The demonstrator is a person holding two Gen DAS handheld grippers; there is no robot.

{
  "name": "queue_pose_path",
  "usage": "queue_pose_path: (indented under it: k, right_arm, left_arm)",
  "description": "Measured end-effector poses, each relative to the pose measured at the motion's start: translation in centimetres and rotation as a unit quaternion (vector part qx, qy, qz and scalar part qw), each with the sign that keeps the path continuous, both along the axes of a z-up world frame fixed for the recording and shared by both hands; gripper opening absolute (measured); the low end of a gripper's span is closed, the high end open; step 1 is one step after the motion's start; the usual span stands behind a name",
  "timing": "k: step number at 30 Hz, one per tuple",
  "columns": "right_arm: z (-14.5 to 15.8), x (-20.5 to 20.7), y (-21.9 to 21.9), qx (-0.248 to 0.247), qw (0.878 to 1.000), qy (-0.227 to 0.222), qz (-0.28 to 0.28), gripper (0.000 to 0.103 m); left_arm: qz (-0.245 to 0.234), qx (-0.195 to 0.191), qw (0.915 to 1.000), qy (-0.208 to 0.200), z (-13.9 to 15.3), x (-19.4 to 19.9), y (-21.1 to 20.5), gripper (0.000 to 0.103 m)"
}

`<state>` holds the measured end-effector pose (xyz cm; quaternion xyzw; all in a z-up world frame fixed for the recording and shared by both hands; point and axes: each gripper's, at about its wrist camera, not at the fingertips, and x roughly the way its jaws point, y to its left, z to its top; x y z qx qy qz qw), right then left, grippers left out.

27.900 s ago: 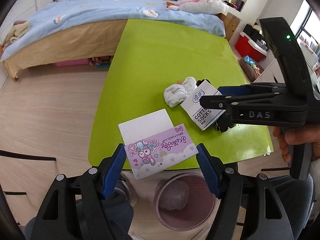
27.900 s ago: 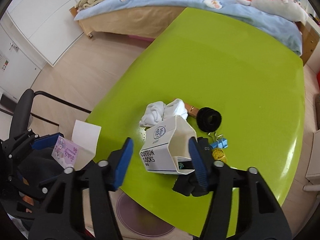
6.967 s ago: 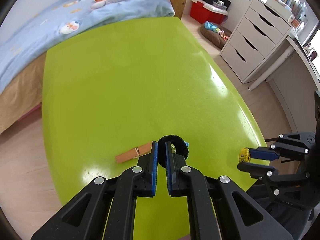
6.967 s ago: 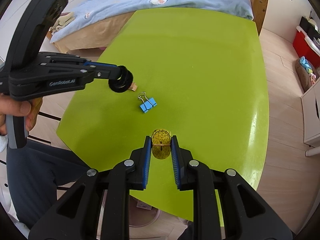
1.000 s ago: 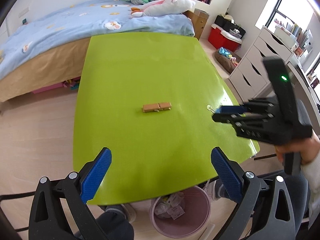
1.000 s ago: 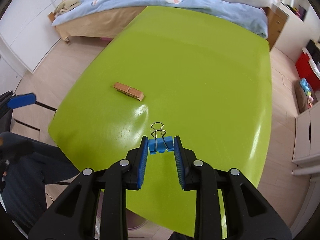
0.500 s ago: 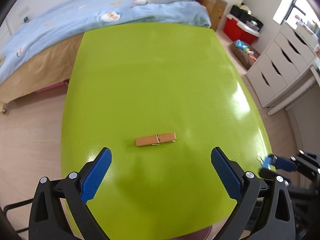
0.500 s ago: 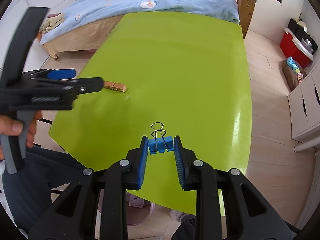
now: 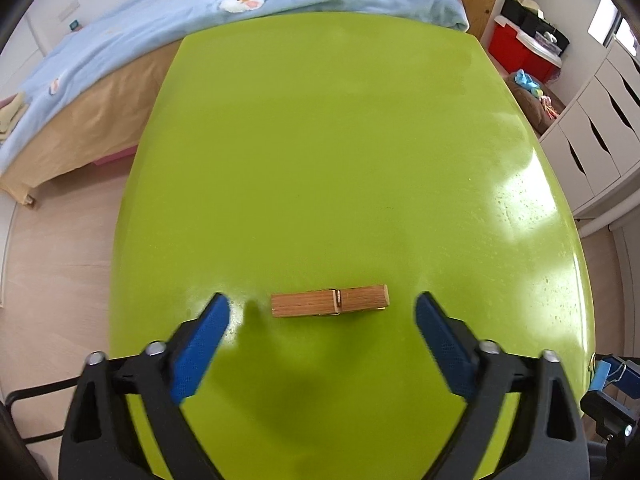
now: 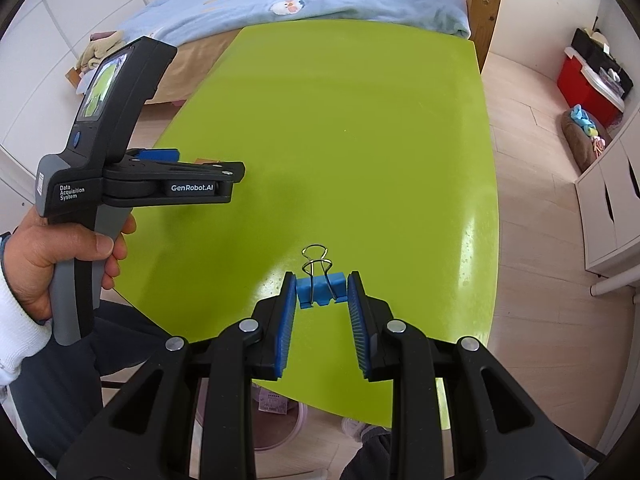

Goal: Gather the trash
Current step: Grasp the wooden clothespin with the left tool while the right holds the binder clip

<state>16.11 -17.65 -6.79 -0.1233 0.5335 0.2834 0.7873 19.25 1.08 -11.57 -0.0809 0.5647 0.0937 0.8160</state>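
Note:
A wooden clothespin [image 9: 329, 300] lies flat on the green table [image 9: 340, 152], crosswise between the open jaws of my left gripper [image 9: 322, 312], which is just short of it and low over the table. My right gripper [image 10: 320, 292] is shut on a blue binder clip [image 10: 319, 286] and holds it over the table's near edge. The left gripper also shows in the right wrist view [image 10: 192, 178], where it hides most of the clothespin. The clip shows at the right edge of the left wrist view [image 9: 600, 374].
A pink trash bin [image 10: 280, 420] with trash in it stands on the floor under the table's near edge. A bed with a blue cover [image 9: 240, 4] lies beyond the table. White drawers [image 9: 592, 140] and a red box [image 9: 524, 52] stand at the right.
My left gripper has moved forward and down, so the clothespin now lies between its open jaws. My right gripper still holds the binder clip, drawn back a little toward the near edge.

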Motion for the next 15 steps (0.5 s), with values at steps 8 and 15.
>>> queue_pose_path:
  k: [8, 15]
  right_arm:
    - [-0.22, -0.14, 0.26, 0.001, 1.0, 0.0, 0.003, 0.026]
    - [-0.16, -0.14, 0.23, 0.001, 1.0, -0.001, 0.003, 0.026]
  left_arm:
    - [0.002, -0.007, 1.0, 0.002, -0.62, -0.17, 0.1, 0.07]
    - [-0.013, -0.004, 0.9999, 0.0, -0.77, -0.06, -0.36, 0.06]
